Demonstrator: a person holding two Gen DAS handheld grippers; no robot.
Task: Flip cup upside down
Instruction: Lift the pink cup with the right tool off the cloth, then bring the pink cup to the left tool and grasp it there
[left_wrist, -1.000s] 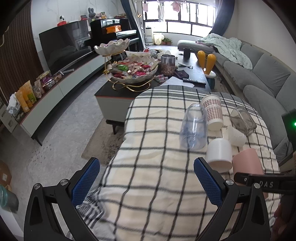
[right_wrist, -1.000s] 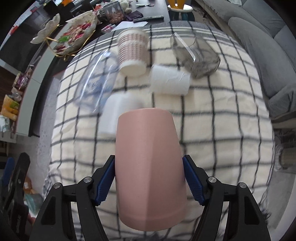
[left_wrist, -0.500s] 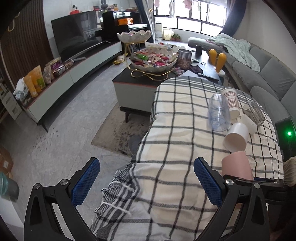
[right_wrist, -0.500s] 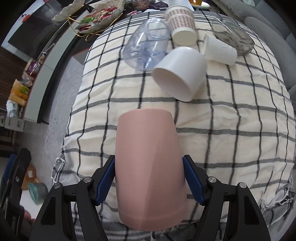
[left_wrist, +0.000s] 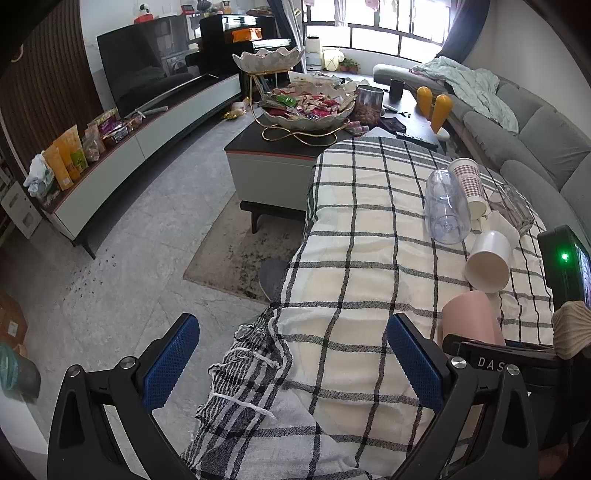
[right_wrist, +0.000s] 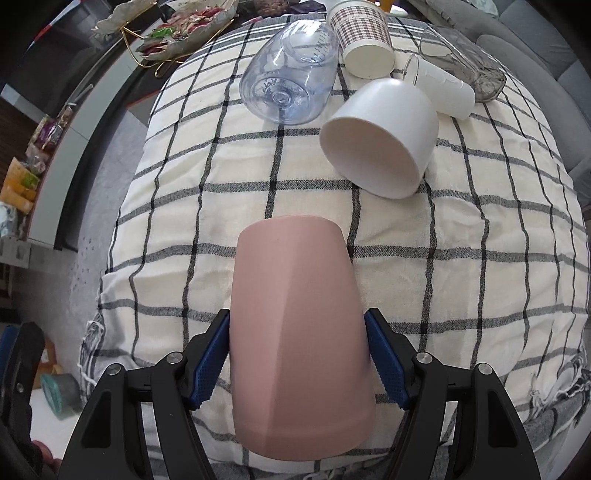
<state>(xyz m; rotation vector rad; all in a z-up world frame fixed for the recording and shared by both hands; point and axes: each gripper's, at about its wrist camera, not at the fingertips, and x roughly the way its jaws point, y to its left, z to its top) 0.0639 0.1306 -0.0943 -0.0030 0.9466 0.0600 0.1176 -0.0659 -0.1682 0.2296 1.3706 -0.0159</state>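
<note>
Right gripper (right_wrist: 297, 363) blue pads clamp the matte pink plastic cup (right_wrist: 299, 328) mid-body above the checked cloth (right_wrist: 461, 277), its mouth unseen; left gripper (left_wrist: 291, 363) gapes wide, empty, whose view alone shows the cup's far side (left_wrist: 471, 317), base cut off.

The right gripper (right_wrist: 297, 363) clamps a pink cup (right_wrist: 295, 332) above the checked cloth (right_wrist: 480, 258).

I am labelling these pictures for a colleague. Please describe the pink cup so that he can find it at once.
Find the checked cloth covering the table. Five cups lie on their sides at its far end; nearer the camera, apart from them, the right gripper clamps the pink cup. It is the only pink, matte cup and the only one held.
</note>
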